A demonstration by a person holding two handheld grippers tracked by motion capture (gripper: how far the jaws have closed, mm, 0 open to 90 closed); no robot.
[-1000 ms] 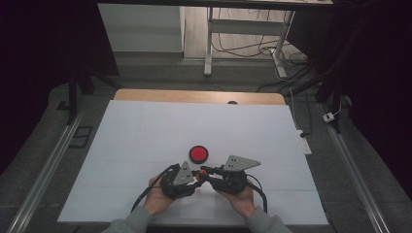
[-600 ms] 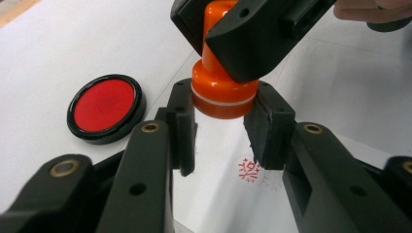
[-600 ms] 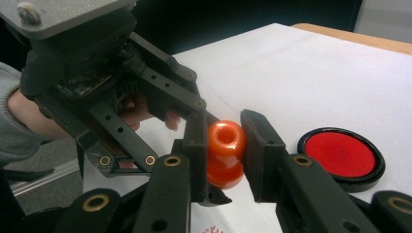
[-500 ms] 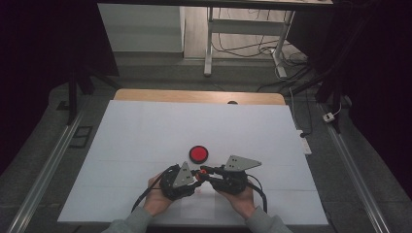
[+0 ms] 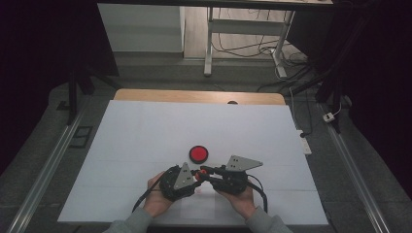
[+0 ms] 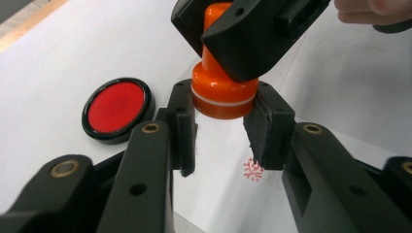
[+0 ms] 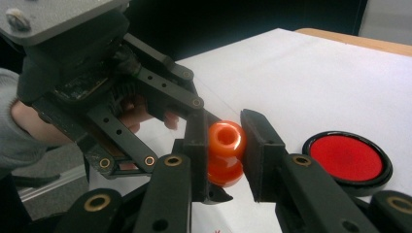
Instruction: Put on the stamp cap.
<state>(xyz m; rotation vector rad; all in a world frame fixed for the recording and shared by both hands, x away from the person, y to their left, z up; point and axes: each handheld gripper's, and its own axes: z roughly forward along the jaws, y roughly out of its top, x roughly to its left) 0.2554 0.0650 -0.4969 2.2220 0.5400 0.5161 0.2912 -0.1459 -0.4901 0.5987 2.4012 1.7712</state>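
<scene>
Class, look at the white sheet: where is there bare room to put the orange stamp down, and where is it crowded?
Free: the white sheet left of the red ink pad, right of it, and behind it toward the wooden edge. Crowded: the front middle, where both grippers clamp the orange stamp above a red snowflake print.

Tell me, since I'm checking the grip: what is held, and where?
The orange stamp: left claw grips its wide base, right claw its knob handle.

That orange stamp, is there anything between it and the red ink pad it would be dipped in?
Nothing visible. The orange stamp is gripped by both grippers, and only bare white paper lies between it and the open red ink pad.
</scene>
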